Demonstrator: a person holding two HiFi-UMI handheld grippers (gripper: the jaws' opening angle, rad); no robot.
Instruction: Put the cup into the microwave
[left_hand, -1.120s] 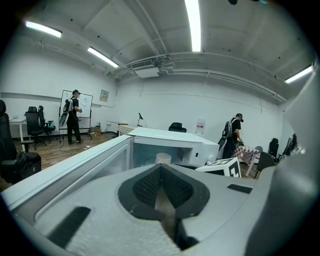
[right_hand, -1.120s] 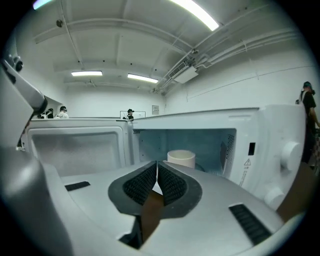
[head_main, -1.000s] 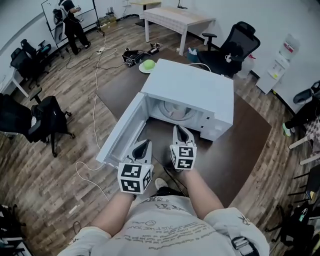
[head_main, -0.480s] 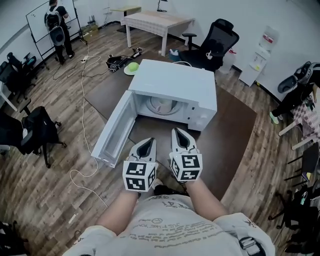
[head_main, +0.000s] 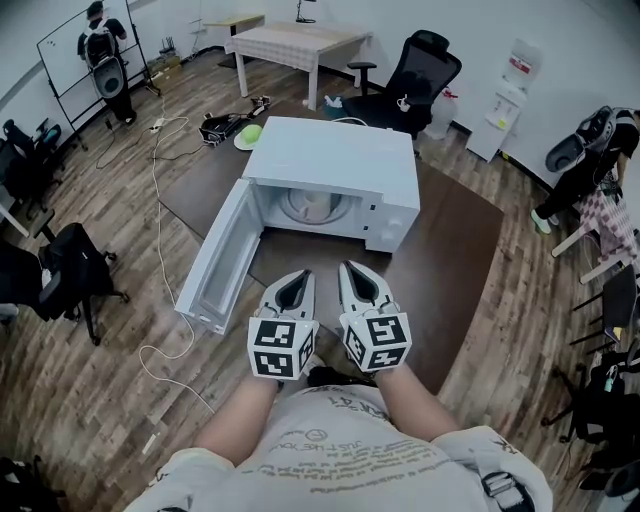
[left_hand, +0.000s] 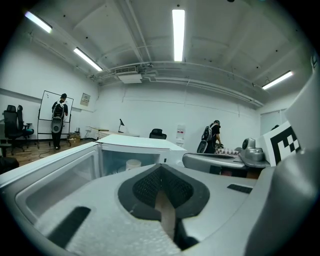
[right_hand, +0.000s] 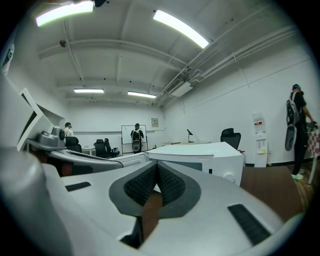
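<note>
Left gripper view shows the cup (left_hand: 133, 164) standing upright inside the microwave (left_hand: 150, 144), well back in the cavity, with nothing touching it. From the head view I can only make out a pale shape on the turntable, so I trust the closer look.

What has changed is me, not the cup. A second ago my right claw (head_main: 358, 282) was up near the oven's mouth. Now it is drawn back toward my body and sits beside my left claw (head_main: 295, 287), both well clear of the opening. The right claw's jaws have just been closing and now meet at the tips with nothing between them. The left claw is closed and empty too, its pads together. Through each one's gap I see only the brown surface (head_main: 455, 250).

The door (head_main: 215, 262) hangs wide open to the left, and the oven sits squarely on the surface.

I take this to mean the placing itself is done: the cup is in, released, and I have backed out without disturbing it. If anything is left, it would be swinging the door shut, though the task as worded doesn't ask for that.
</note>
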